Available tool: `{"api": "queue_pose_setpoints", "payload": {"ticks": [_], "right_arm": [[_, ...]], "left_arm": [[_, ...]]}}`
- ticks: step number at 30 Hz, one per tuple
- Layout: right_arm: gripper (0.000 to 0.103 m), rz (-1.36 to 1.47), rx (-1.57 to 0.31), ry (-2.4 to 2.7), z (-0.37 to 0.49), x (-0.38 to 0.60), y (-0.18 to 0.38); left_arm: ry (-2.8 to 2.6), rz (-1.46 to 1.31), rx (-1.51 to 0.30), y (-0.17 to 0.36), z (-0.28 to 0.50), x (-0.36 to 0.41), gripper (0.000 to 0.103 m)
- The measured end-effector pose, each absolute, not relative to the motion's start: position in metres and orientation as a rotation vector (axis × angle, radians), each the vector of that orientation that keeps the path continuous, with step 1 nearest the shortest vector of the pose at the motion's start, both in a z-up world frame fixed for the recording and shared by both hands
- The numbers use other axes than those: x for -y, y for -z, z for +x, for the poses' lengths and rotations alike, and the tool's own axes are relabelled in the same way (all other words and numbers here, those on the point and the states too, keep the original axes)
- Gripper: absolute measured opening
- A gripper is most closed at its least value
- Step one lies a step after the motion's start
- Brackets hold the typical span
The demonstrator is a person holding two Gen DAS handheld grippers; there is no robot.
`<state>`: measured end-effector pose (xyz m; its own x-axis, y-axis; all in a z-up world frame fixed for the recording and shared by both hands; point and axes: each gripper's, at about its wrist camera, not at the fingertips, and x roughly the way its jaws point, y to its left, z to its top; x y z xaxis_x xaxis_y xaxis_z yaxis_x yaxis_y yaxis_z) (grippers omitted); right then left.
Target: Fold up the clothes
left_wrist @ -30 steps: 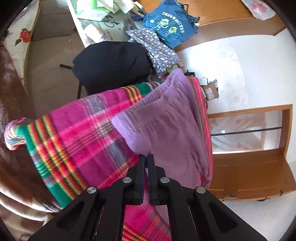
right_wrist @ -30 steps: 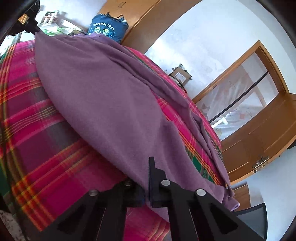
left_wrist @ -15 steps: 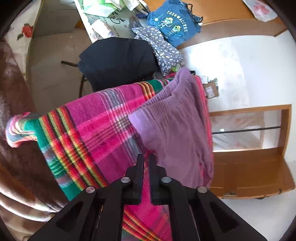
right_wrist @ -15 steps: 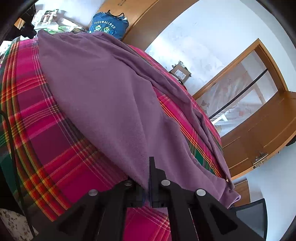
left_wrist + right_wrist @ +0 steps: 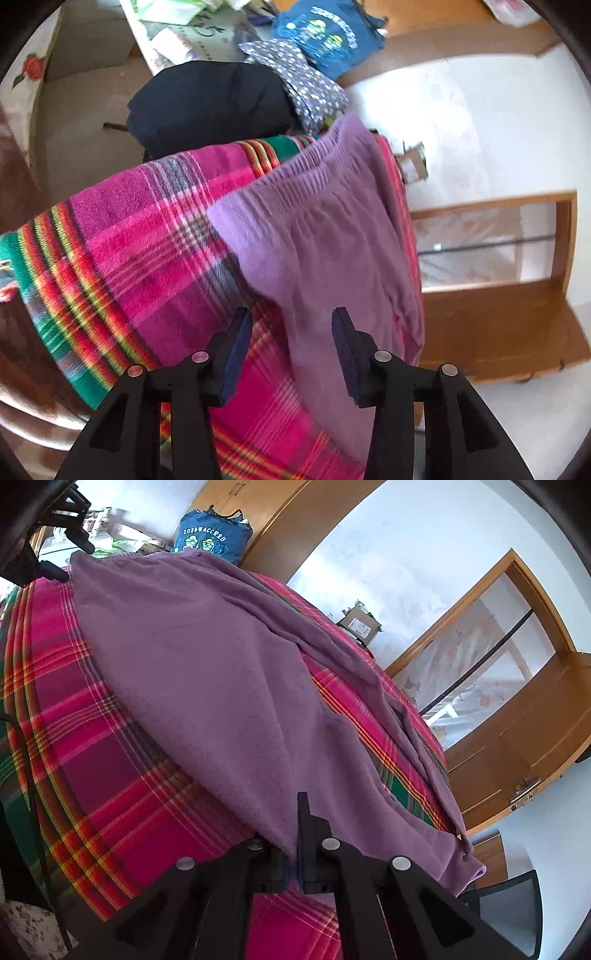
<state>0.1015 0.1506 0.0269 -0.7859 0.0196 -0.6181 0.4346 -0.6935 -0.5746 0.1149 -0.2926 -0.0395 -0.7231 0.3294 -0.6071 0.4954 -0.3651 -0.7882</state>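
Observation:
Purple fleece trousers point(image 5: 332, 236) lie spread on a pink plaid blanket point(image 5: 147, 236), elastic waistband towards the far end in the left wrist view. My left gripper point(image 5: 291, 332) is open and empty, hovering just above the near waist corner. In the right wrist view the purple trousers point(image 5: 207, 672) stretch away from me, and my right gripper point(image 5: 291, 834) is shut on their near edge, cloth pinched between the jaws. The left gripper point(image 5: 70, 561) shows at the far top left there.
A black garment point(image 5: 210, 99), a dotted cloth point(image 5: 299, 81) and a blue printed bag point(image 5: 325, 33) lie beyond the blanket point(image 5: 92, 746). A cardboard box point(image 5: 360, 626) sits by the white wall. A wooden door point(image 5: 517, 738) stands at right.
My left gripper has opened and let go of the trousers' waist corner, which now lies on the blanket. My right gripper stays shut on the near edge and has pulled back slightly.

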Motion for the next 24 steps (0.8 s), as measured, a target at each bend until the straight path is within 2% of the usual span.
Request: {"api": "queue_pose_setpoints", "payload": {"ticks": [6,7,9,10,24], "right_arm": [[0.002,0.892,-1.063,2.548,0.102,-0.15,-0.028],[0.002,0.895,-1.059,2.548,0.102,-0.15,-0.028],[0.002,0.898,-1.051,2.549,0.102,-0.15,-0.028],[0.002,0.898,-1.048,2.551,0.103,-0.151,-0.027],[0.002,0.909,-1.023,2.54,0.12,-0.153,-0.031]], "left_arm": [[2.25,1.139,-1.675,0.038,0.099,0.29,0.043],[2.249,1.152,-1.673,0.038,0.096,0.289,0.029],[2.237,1.18,-1.654,0.041,0.094,0.29,0.011],[2.23,1.195,-1.644,0.043,0.092,0.29,0.007],[2.207,1.145,-1.682,0.045,0.113,0.302,0.004]]}}
